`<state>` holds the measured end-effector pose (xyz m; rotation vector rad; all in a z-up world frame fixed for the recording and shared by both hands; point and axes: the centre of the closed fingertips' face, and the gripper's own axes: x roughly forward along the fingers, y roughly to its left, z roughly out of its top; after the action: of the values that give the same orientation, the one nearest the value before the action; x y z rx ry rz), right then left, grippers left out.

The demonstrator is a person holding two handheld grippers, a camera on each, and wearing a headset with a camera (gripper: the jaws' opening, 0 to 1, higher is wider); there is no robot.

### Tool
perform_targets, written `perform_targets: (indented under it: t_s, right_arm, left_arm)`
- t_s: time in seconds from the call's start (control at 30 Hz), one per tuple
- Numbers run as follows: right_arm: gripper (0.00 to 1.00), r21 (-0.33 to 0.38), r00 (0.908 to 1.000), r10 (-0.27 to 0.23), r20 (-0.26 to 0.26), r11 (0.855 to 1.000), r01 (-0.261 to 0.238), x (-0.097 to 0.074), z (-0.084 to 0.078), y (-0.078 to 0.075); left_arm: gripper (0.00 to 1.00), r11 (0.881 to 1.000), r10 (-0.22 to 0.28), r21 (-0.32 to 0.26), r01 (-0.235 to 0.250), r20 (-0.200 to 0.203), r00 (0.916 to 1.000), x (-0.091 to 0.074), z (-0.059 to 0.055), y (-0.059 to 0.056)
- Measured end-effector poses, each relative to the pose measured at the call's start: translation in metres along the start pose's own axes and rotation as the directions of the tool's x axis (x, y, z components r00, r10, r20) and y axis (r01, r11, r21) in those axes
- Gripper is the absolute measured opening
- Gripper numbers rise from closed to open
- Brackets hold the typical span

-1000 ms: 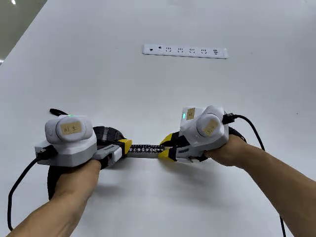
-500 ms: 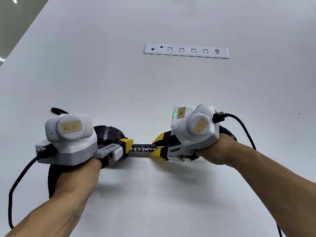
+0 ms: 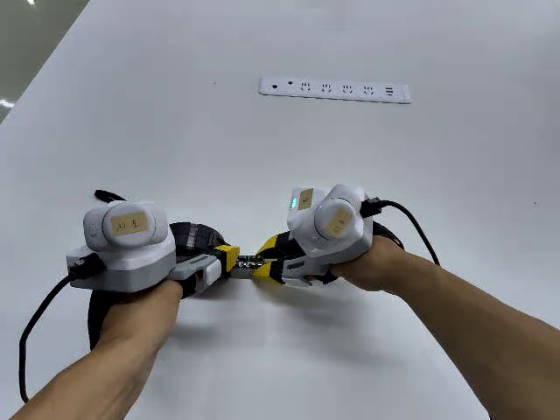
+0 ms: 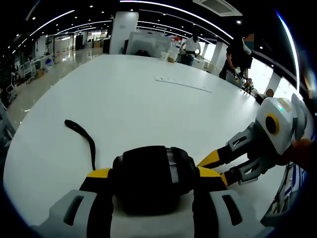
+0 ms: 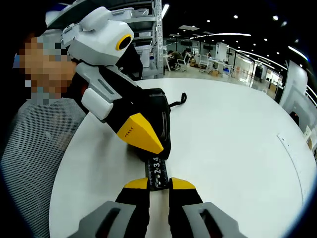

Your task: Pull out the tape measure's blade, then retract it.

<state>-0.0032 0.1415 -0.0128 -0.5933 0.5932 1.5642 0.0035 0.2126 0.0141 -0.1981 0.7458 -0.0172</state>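
You have bright, even overhead light; ceiling strips (image 4: pixel 163 6) bend in your fisheye gripper views, soft shadows lie on the white table (image 3: pixel 219 350), edges perhaps slightly blurred.

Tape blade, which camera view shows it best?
The right gripper view: the blade, gripped by the right tool, shows readable numerals 2, 3, 4. The head view shows a short dark strip; in the left gripper view the case hides it.

left gripper (image 4: pixel 154 174) clamping tape measure (image 4: pixel 148 186), strap (image 4: pixel 85 138) beside
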Motion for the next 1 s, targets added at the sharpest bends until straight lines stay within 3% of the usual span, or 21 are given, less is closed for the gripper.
perform_targets:
  t_s: [0.57, 1.0]
  right_arm:
    - [0.11, -0.024, 0.9997, 0.014, 0.019, 1.000, -0.014, 0.018, 0.016, 0.003]
    - [0.12, -0.047, 0.9998, 0.016, 0.012, 0.999, -0.015, 0.018, 0.016, 0.003]
  left_arm:
    - [0.60, 1.000, -0.011, -0.005, 0.010, -0.007, 0.9999, 0.001, 0.000, 0.000]
    - [0.61, 1.000, -0.008, 0.000, 0.008, -0.012, 0.9999, 0.002, -0.001, -0.001]
